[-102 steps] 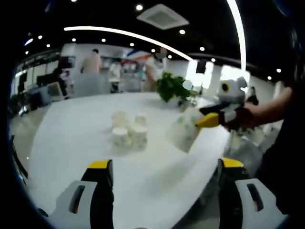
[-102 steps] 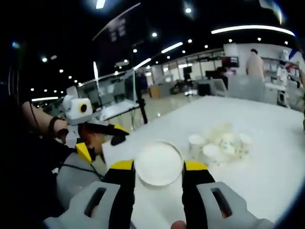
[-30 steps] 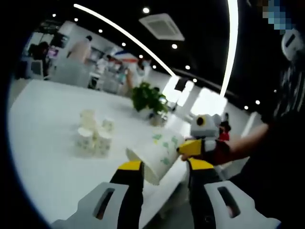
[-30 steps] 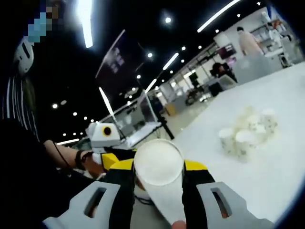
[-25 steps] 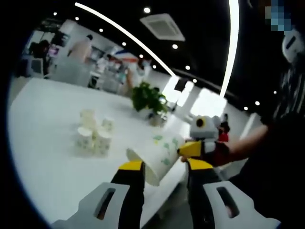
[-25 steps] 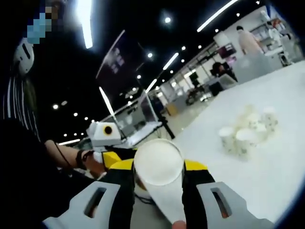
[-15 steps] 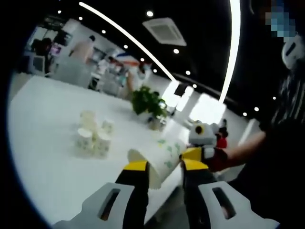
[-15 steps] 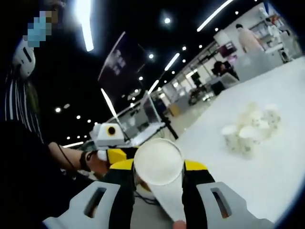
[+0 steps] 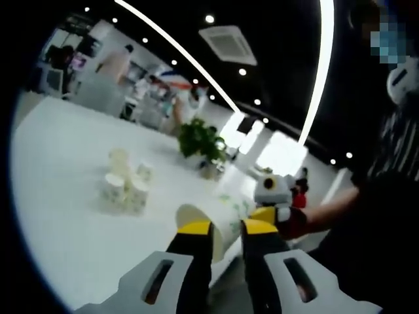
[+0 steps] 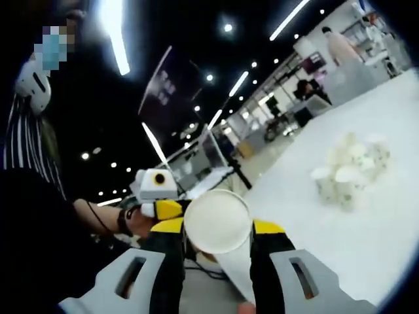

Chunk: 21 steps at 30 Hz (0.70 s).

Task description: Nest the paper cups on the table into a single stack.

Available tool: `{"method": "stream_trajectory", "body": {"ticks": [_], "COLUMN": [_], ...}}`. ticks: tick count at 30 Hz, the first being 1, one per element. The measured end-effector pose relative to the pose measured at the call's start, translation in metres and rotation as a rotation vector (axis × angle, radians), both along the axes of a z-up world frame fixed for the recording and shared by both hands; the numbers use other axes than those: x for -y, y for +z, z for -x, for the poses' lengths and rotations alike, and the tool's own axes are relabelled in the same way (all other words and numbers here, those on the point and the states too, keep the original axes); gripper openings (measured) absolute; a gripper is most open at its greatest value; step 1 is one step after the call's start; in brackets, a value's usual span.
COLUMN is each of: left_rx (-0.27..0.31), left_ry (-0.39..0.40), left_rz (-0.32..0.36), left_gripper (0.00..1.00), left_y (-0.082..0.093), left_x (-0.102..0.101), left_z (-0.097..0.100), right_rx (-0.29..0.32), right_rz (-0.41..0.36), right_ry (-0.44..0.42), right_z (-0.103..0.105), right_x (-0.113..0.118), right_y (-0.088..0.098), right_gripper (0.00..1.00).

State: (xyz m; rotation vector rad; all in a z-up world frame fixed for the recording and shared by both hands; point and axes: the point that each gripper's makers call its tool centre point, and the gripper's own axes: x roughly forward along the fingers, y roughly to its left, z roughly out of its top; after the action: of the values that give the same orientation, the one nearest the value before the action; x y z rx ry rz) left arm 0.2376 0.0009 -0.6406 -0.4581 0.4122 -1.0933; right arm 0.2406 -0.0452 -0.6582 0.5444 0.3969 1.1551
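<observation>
— Left tongs [image 9: 226,230]: drawn in narrow, clamped on the rim end of a paper cup [image 9: 216,221] with a green print. Right tongs [image 10: 218,230]: closed on the same cup's other end, white round base [image 10: 217,221] facing that camera. Held between the two, lying on its side in the air, off the near edge of the tabletop [image 9: 52,196].

— And the rest of the cups?

— Bunched in a small cluster [image 9: 124,186] out on the white tabletop, well apart from the held cup; seen too in the right gripper view [image 10: 350,171]. Touching or nested there: cannot tell, too blurred.

— Surface, room?

— Broad, white, glossy, rounded at the edge. Potted green plant [image 9: 198,139] near the far side. Dark ceiling with long light strips [image 9: 322,65], spot lights and a vent. Desks, glass partitions and people [image 10: 338,46] in the background.

— Space to move?

— Plenty of bare white around the cluster on every side; plant well beyond it. Striped sleeve and dark clothing close behind both tongs.
</observation>
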Motion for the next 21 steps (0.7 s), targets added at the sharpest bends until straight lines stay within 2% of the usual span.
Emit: {"method": "stream_trajectory", "body": {"ticks": [9, 21], "left_rx": [-0.029, -0.077], "left_ry": [-0.010, -0.027], "left_rz": [0.029, 0.068], "left_gripper": [0.07, 0.05], "left_y": [0.0020, 0.0055], "left_x": [-0.0006, -0.0005], "left_z": [0.0025, 0.0058], "right_rx": [-0.033, -0.050], "right_rz": [-0.033, -0.063], "right_ry": [0.019, 0.027], "right_z": [0.0055, 0.0079], "right_x": [-0.0009, -0.0021], "right_y": [-0.0004, 0.0012], "right_gripper": [0.34, 0.34]}}
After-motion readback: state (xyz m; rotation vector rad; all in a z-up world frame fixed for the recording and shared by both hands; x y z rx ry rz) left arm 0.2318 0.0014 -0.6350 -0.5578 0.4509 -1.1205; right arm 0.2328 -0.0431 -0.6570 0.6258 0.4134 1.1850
